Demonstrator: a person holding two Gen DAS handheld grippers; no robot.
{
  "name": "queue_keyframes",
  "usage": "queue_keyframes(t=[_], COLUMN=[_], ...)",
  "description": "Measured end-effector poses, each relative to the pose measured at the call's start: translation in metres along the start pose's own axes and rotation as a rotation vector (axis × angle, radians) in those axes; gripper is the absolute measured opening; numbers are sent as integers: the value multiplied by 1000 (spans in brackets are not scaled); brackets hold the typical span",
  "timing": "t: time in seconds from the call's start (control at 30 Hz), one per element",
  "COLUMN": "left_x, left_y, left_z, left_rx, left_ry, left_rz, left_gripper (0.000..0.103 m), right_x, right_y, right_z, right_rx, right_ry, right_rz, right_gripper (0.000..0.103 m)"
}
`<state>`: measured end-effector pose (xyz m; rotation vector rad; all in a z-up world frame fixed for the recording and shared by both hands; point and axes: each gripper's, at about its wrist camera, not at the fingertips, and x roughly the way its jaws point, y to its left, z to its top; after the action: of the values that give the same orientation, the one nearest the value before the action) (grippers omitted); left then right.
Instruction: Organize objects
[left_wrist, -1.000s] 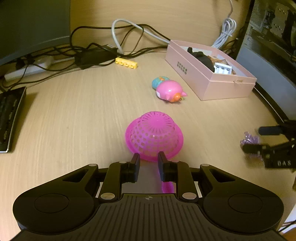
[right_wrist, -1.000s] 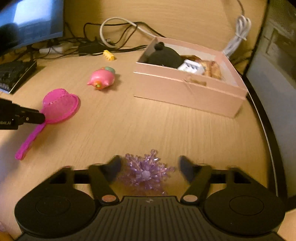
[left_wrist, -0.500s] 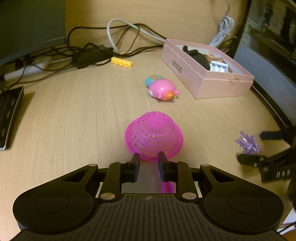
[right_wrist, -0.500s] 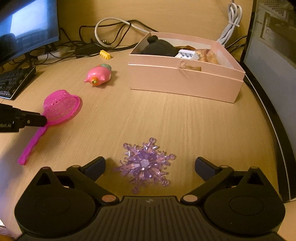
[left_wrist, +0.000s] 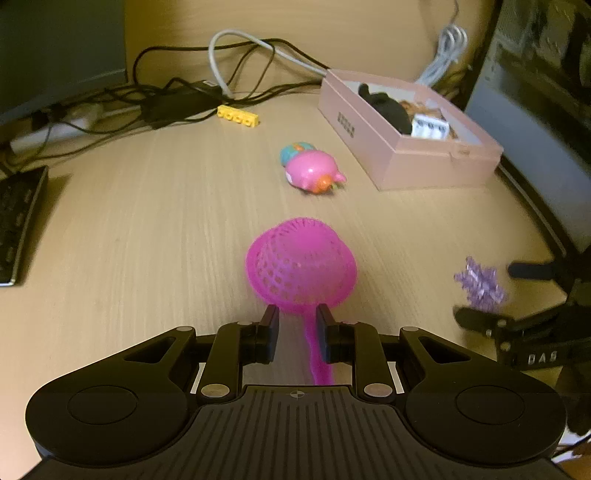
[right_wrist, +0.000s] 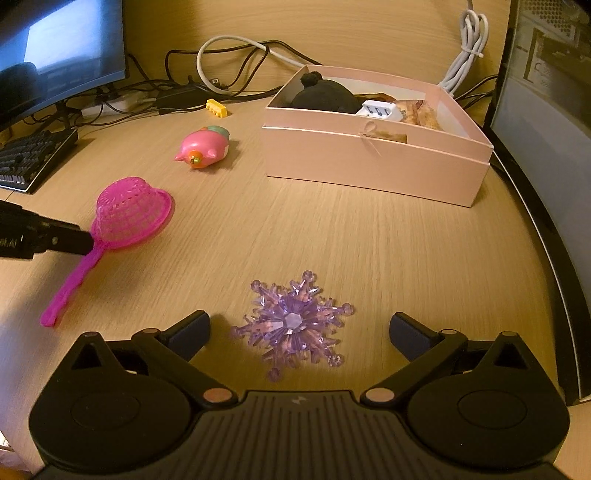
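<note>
Straddling purple crystal snowflake (right_wrist: 293, 325) on desk (right_wrist: 369, 240), right gripper (right_wrist: 300, 332): jaws just opened wide, pads clear of it. Left gripper (left_wrist: 297, 334) narrowed around pink strainer (left_wrist: 301, 266) handle; actual contact impossible to tell. Pink box (right_wrist: 373, 162) beyond.

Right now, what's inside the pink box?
The pink box holds a black round thing, a white plug adapter and something brown. Anything beneath them is hidden.

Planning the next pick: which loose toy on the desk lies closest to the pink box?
The pink pig toy, just left of the pink box. The strainer, snowflake and yellow brick lie farther off.
</note>
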<state>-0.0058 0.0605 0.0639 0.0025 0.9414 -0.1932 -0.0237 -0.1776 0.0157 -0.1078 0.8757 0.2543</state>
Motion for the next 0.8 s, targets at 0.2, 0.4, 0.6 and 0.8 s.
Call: queue_keyframes(t=[0.2, 0.4, 0.6, 0.8], left_x=[11, 13, 16, 23], left_y=[-9, -18, -23, -37], left_z=[-2, -2, 3, 6], left_rx=[-16, -1, -43, -14], left_ry=[17, 17, 28, 23], left_rz=[47, -8, -30, -14], left_gripper=[25, 25, 25, 25], right_x=[-1, -2, -2, -3], right_y=[0, -1, 0, -1], right_z=[-1, -2, -4, -6], right_rx=[-1, -5, -10, -10], right_ry=[-3, -8, -14, -25], right_rz=[0, 3, 6, 7], right_gripper=[103, 103, 103, 103])
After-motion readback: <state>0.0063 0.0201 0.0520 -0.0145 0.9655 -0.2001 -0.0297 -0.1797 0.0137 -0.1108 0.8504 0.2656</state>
